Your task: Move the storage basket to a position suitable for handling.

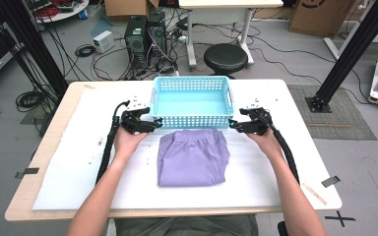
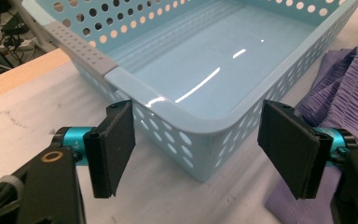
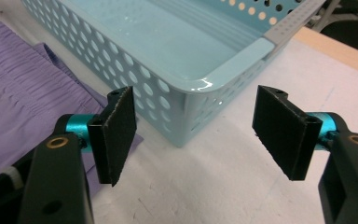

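An empty light-blue perforated basket point(image 1: 191, 119) stands at the far middle of the table. Just in front of it lies a folded purple garment point(image 1: 193, 157) with an elastic waistband. My left gripper point(image 1: 156, 123) is open at the basket's near left corner point(image 2: 168, 105), its pads on either side of that corner without touching it. The garment point(image 2: 349, 93) lies beside its right jaw. My right gripper point(image 1: 232, 124) is open at the near right corner point(image 3: 205, 86), with the pads off the plastic. The garment point(image 3: 23, 93) lies behind its left jaw.
A white sheet point(image 1: 78, 162) covers most of the wooden table point(image 1: 29, 206). A thin wooden stick point(image 1: 315, 193) lies near the front right corner. Beyond the far edge stand a black stool point(image 1: 225, 58), computer towers point(image 1: 145, 39) and black frame posts point(image 1: 354, 49).
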A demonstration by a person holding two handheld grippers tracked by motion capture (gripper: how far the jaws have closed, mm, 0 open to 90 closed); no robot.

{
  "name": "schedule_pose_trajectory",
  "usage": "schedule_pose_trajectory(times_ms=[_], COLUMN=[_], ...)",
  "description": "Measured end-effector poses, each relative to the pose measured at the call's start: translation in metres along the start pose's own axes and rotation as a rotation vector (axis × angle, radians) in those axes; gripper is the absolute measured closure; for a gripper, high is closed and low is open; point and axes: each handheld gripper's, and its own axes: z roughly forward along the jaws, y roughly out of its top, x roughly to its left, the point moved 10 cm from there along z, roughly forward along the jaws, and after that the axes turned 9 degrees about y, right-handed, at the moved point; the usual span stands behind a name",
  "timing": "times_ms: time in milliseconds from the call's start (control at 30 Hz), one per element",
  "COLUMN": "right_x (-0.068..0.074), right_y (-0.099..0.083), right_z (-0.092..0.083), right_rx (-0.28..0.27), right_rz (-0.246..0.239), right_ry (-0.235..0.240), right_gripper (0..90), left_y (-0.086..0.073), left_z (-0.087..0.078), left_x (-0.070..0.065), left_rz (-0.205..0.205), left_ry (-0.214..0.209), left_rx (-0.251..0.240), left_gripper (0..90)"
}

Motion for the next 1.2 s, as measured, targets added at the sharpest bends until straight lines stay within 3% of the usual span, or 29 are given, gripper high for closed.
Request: schedule_pose_trajectory(times_ms=[100, 200, 400, 567, 600, 767, 900, 933, 1000, 1067, 1100, 1133, 1200], right_x=[-0.001, 0.0, 0.01, 0.021, 0.028, 0.039, 0.056, 0.065, 0.077, 0.089, 0.096, 0.096, 0.114], right_y=[0.001, 0.001, 0.0, -0.001, -0.004, -0.008, -0.017, -0.023, -0.03, -0.037, -0.041, -0.041, -0.049], right_z=[-0.004, -0.011, -0.022, -0.028, -0.032, -0.041, -0.049, -0.051, -0.051, -0.05, -0.049, -0.049, -0.047], right_rx=[-0.018, -0.047, -0.082, -0.108, -0.118, -0.147, -0.162, -0.151, -0.143, -0.125, -0.112, -0.112, -0.081], right_rz=[0.006, 0.014, 0.034, 0.027, 0.019, 0.049, 0.076, 0.101, 0.13, 0.152, 0.157, 0.157, 0.162], right_ry=[-0.01, -0.032, -0.058, -0.085, -0.105, -0.1, -0.102, -0.099, -0.095, -0.091, -0.087, -0.087, -0.087], right_gripper=[30.0, 28.9, 25.9, 26.0, 26.3, 26.3, 26.3, 26.4, 26.4, 26.4, 26.4, 26.4, 26.4], left_y=[0.0, -0.001, -0.011, -0.016, -0.02, -0.03, -0.039, -0.043, -0.047, -0.05, -0.055, -0.055, -0.059], left_z=[-0.005, -0.013, -0.037, -0.052, -0.059, -0.072, -0.082, -0.086, -0.089, -0.089, -0.091, -0.091, -0.093], left_x=[0.002, 0.003, 0.001, -0.007, -0.014, -0.029, -0.046, -0.056, -0.066, -0.071, -0.081, -0.081, -0.089], left_rz=[-0.004, 0.013, -0.035, -0.044, -0.055, -0.068, -0.113, -0.147, -0.161, -0.157, -0.154, -0.154, -0.15], left_ry=[0.01, 0.045, 0.083, 0.099, 0.098, 0.077, 0.045, 0.024, 0.003, -0.004, -0.01, -0.01, -0.009], left_rx=[0.009, -0.009, -0.056, -0.068, -0.066, -0.05, -0.048, -0.045, -0.033, -0.025, -0.007, -0.007, 0.01], left_gripper=[25.9, 25.9, 25.8, 25.8, 25.9, 25.9, 26.0, 26.0, 26.2, 27.1, 28.1, 28.3, 29.8])
